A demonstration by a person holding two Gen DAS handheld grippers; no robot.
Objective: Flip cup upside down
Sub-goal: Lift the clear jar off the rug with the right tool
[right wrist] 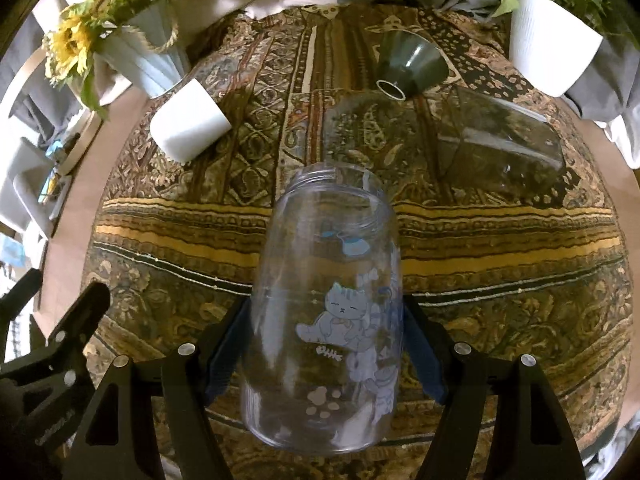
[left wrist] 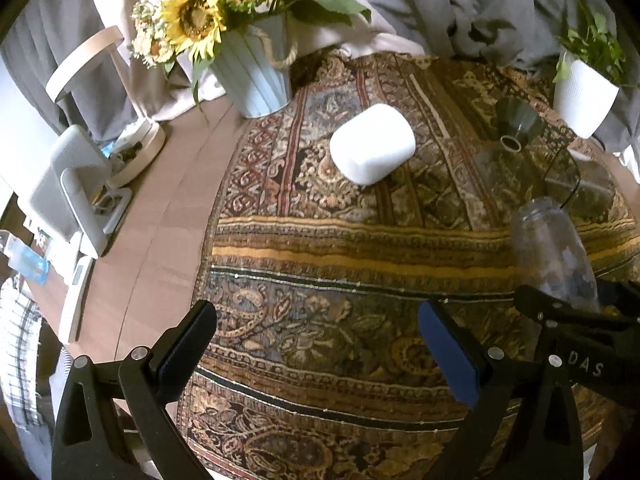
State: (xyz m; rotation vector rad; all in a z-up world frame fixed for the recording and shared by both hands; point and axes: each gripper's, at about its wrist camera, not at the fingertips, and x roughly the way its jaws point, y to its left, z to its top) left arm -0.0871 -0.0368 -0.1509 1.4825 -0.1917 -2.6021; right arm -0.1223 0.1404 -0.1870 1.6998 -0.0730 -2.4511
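Both cameras look down and forward over the patterned cloth (left wrist: 360,248), the left one from farther left, the right one close up, and both see the white cup (left wrist: 372,144) and sunflowers (left wrist: 208,12).

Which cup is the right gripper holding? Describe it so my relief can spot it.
Start at the patterned cloth, then its near middle, between the right gripper's blue pads. The clear cup there has a threaded mouth and cartoon cats printed on it, unlike the plain white cup and dark green funnel beyond.
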